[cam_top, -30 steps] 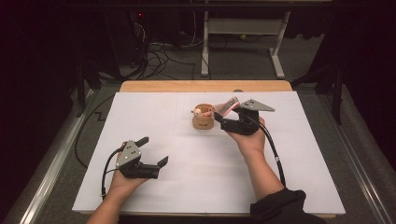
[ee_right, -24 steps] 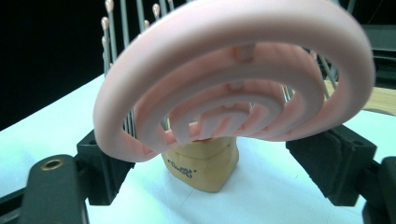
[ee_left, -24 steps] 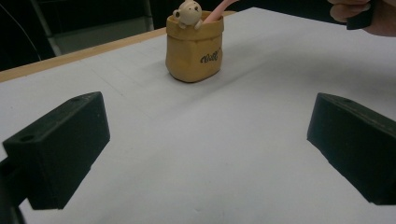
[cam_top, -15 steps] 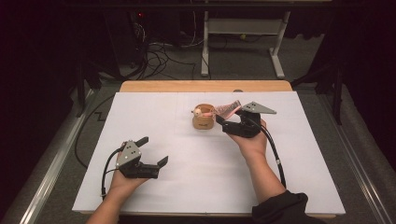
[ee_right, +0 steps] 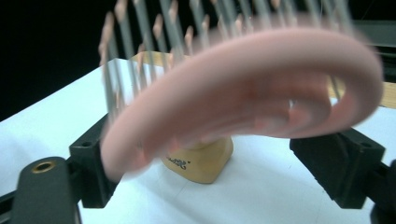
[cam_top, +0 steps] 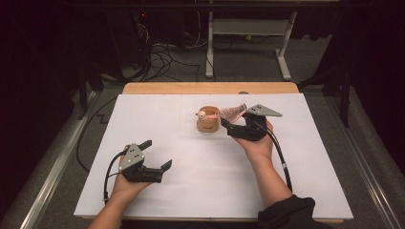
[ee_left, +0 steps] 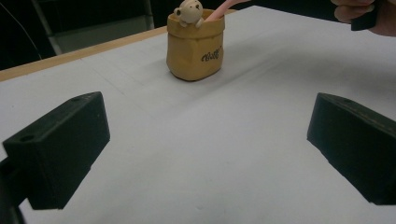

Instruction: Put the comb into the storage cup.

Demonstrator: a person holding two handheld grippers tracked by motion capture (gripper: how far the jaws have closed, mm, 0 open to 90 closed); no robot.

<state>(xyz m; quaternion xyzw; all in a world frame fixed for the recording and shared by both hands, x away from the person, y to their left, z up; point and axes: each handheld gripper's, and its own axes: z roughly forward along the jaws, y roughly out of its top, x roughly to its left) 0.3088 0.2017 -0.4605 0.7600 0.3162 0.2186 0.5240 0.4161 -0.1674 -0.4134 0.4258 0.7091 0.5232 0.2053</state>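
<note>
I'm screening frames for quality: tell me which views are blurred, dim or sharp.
Right gripper view: the pink brush sits close to the lens and is smeared, the holder behind sharper. Left gripper view: holder fairly sharp, claw blocks soft. High view: white table evenly lit, surroundings dark.

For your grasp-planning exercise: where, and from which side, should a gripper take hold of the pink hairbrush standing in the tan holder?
Grip the pink hairbrush by its head, from the right. It leans out over the tan holder toward the right gripper, and its handle sits inside the holder.

White table (cam_top: 191, 191), tan holder (cam_top: 208, 125) on it
</note>
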